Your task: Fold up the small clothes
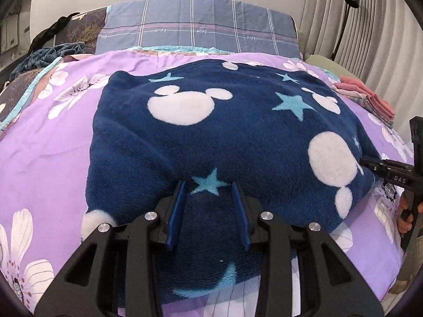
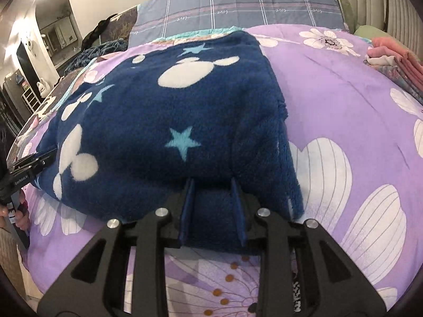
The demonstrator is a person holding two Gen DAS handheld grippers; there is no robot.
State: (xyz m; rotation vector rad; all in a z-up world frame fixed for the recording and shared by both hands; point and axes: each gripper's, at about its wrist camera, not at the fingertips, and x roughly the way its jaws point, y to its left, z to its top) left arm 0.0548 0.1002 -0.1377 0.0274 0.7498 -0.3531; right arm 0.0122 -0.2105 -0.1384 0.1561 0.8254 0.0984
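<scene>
A navy fleece garment (image 1: pixel 224 137) with white mouse-head shapes and light blue stars lies folded on the purple flowered bedspread (image 1: pixel 47 158). My left gripper (image 1: pixel 208 187) is open, its blue fingers resting on the garment's near edge, fleece between them. My right gripper (image 2: pixel 212 183) is open too, its fingers set on the garment (image 2: pixel 164 121) at its near right corner. The right gripper also shows at the right edge of the left wrist view (image 1: pixel 370 162), touching the garment's side. The left gripper shows at the left edge of the right wrist view (image 2: pixel 45 158).
A stack of folded pink and patterned clothes (image 1: pixel 367 97) lies at the bed's far right, also in the right wrist view (image 2: pixel 396 60). A grey checked pillow (image 1: pixel 198 31) lies at the head. A dark teal blanket (image 1: pixel 53 52) sits far left. Curtains (image 1: pixel 357 21) hang on the right.
</scene>
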